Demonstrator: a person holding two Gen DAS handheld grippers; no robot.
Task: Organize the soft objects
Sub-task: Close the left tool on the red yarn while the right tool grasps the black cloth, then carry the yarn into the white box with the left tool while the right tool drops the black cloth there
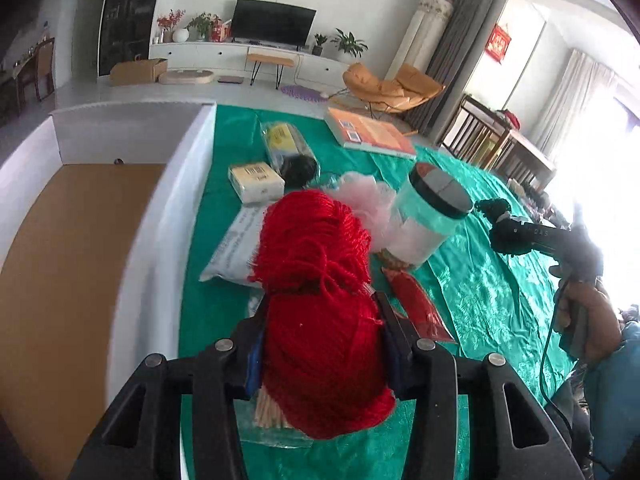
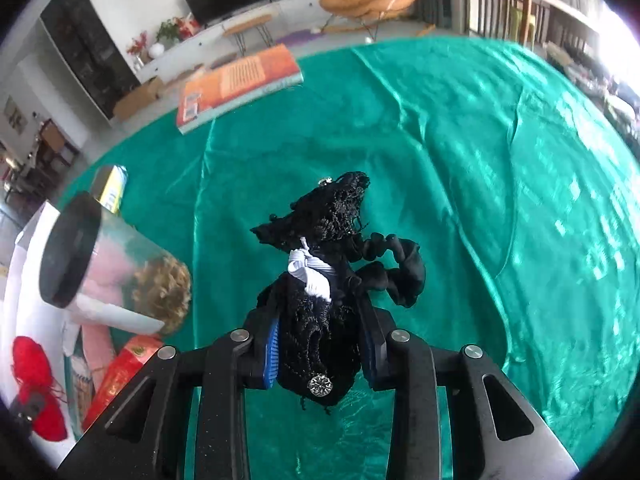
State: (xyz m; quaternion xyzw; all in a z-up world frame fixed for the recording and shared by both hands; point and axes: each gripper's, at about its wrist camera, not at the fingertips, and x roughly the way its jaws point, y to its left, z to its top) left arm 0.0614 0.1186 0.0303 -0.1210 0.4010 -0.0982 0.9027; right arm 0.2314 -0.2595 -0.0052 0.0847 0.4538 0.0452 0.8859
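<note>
At 9 o'clock, white box (image 1: 120,208) on green bench (image 1: 480,280); left claw (image 1: 320,320) clamps red yarn (image 1: 316,280) just right of it; right claw (image 2: 320,344) at 3 o'clock grips black lace (image 2: 324,264) above bench.

jar (image 1: 426,216) blocks centre, green cloth (image 2: 500,152) open rightward

One ball of red yarn (image 1: 320,312), one black lace bundle (image 2: 324,292), one clear jar (image 1: 428,216) at 1 o'clock, one orange book (image 1: 368,132) at 12, one white box (image 1: 120,200) at 9, one tissue pack (image 1: 256,178).
</note>
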